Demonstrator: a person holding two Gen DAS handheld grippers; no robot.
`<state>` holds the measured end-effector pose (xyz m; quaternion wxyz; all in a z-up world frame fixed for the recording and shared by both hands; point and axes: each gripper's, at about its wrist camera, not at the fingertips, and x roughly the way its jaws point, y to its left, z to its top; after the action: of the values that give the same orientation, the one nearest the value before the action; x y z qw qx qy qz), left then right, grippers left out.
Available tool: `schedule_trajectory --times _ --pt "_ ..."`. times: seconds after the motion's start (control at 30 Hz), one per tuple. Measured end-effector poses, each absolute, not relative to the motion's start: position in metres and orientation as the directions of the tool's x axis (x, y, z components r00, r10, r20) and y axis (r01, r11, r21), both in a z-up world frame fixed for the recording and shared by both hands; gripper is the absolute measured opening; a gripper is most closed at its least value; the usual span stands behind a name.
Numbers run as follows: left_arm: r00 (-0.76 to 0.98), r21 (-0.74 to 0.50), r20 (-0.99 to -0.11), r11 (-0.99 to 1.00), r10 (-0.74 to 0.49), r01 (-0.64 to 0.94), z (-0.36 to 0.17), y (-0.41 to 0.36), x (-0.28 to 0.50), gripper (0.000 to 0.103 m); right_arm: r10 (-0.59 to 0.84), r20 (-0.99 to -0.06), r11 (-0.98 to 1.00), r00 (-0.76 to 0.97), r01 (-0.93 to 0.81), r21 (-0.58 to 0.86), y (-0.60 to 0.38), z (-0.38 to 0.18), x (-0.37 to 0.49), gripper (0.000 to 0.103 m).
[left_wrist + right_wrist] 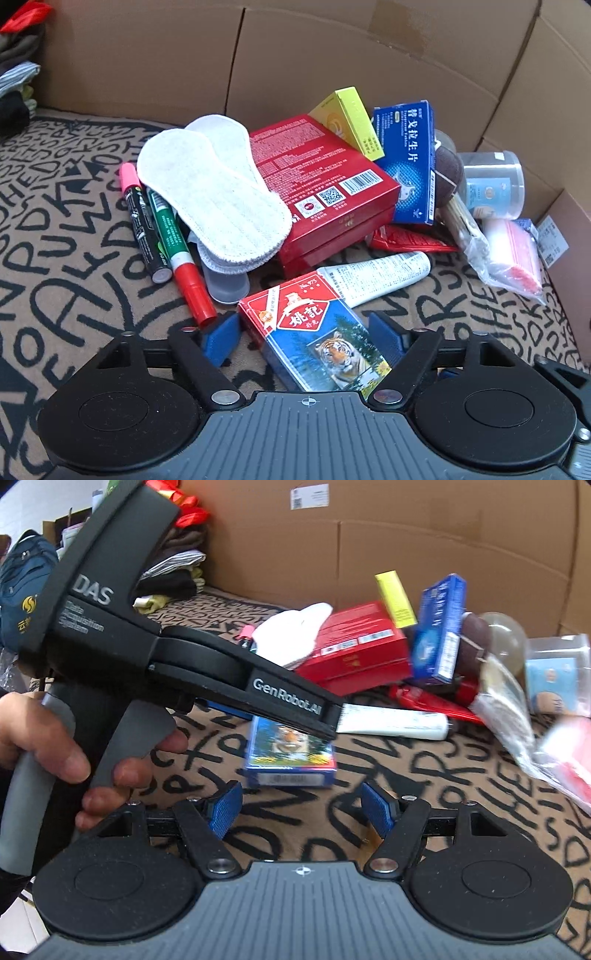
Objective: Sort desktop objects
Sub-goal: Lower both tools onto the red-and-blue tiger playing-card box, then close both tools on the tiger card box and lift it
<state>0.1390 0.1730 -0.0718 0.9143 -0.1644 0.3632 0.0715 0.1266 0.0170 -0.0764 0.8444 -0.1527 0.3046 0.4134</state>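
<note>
Nearest you, the left gripper (303,332) straddles the card box (317,339), the tiger-printed pack lying on the lettered cloth (74,229). Its jaws stand apart, a blue pad on either side of the pack, and you cannot tell from here whether the pad at 3 o'clock is touching it; the one at 9 o'clock shows a gap. The pack lies askew to the pads, so if you close now, you will likely catch it corner to corner and it may twist out or skid away (the cloth looks like it offers little grip).

At 12 o'clock from the pack, the white tube (376,273) lies touching or just beside its far corner. Push forward and you may shove the tube along with it.

At 10 o'clock, the red-capped marker (181,254) ends near the left pad; a sideways drift could roll it.

Your right gripper (301,805) hangs with jaws apart and empty, just short of the pack's near end. Bring it closer and the two tools could knock together.

Farther off, the yellow box (351,122) and blue box (406,162) lean on the red box (325,184). Jolt that heap and they could topple.
</note>
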Motion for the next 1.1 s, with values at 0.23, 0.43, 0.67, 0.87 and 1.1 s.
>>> schedule_trajectory --times 0.23,0.43,0.67,0.87,1.1 --pt "0.731 -0.245 -0.683 0.942 0.001 -0.23 -0.072 0.174 0.136 0.07 0.595 -0.644 0.607 0.48 -0.794 -0.032 0.036 -0.083 0.135 0.074" --pt "0.732 -0.275 -0.681 0.933 -0.019 -0.231 -0.071 0.178 0.13 0.06 0.608 -0.648 0.604 0.459 -0.797 0.002 0.033 -0.085 0.139 0.064" --pt "0.725 -0.327 -0.678 0.933 -0.121 -0.15 -0.07 0.152 0.117 0.05 0.584 -0.657 0.62 0.477 -0.784 -0.018 -0.004 -0.078 0.122 0.064" --pt "0.695 -0.355 -0.684 0.933 -0.221 -0.053 -0.068 0.119 0.111 0.054 0.551 -0.671 0.643 0.496 -0.765 -0.037 -0.051 -0.073 0.103 0.064" --pt "0.688 -0.324 -0.7 0.944 -0.193 -0.064 -0.065 0.098 0.126 0.08 0.53 -0.666 0.679 0.524 -0.733 -0.037 -0.064 -0.072 0.099 0.065"
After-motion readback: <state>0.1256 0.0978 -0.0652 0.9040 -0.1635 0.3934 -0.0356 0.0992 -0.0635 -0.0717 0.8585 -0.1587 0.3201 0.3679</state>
